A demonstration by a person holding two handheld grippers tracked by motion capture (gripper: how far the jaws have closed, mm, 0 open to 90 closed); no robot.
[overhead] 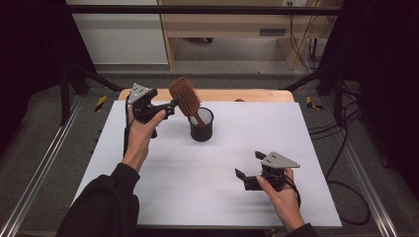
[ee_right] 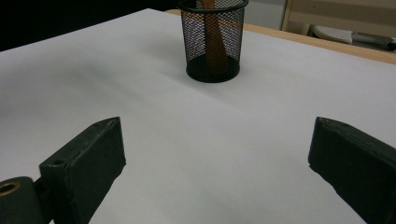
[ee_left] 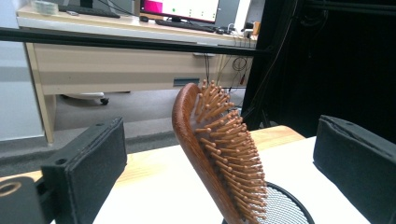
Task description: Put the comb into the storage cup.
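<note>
The wooden hairbrush [overhead: 186,96] is standing handle-down in the black mesh cup [overhead: 201,127], its bristled head leaning up and out over the cup's rim toward the left tongs [overhead: 174,103]. The cup itself is sitting on the white tabletop [overhead: 163,192], toward the far middle of it. In the left gripper view the jaws are standing wide apart with the brush head [ee_left: 215,144] between them and touching neither pad — so the left tongs are holding nothing at this moment, either just before closing on the head or just after letting it go; the pictures are not settling which. In the right gripper view the brush handle [ee_right: 215,42] is showing through the mesh, reaching down to the cup's [ee_right: 213,39] floor, so the brush is judged to be seated rather than hanging. The right tongs [overhead: 249,177] are hovering low over the near right part of the tabletop, well apart from the cup, jaws spread wide and empty. Judgement: if the work is stowing the brush in the cup, it is looking essentially done, with only the withdrawal of the left hand left; if it is taking the brush out, the grasp is not yet made. Writing — none is readable on brush, cup or tongs; a monitor on the desk behind is glowing, its text too small to read.
</note>
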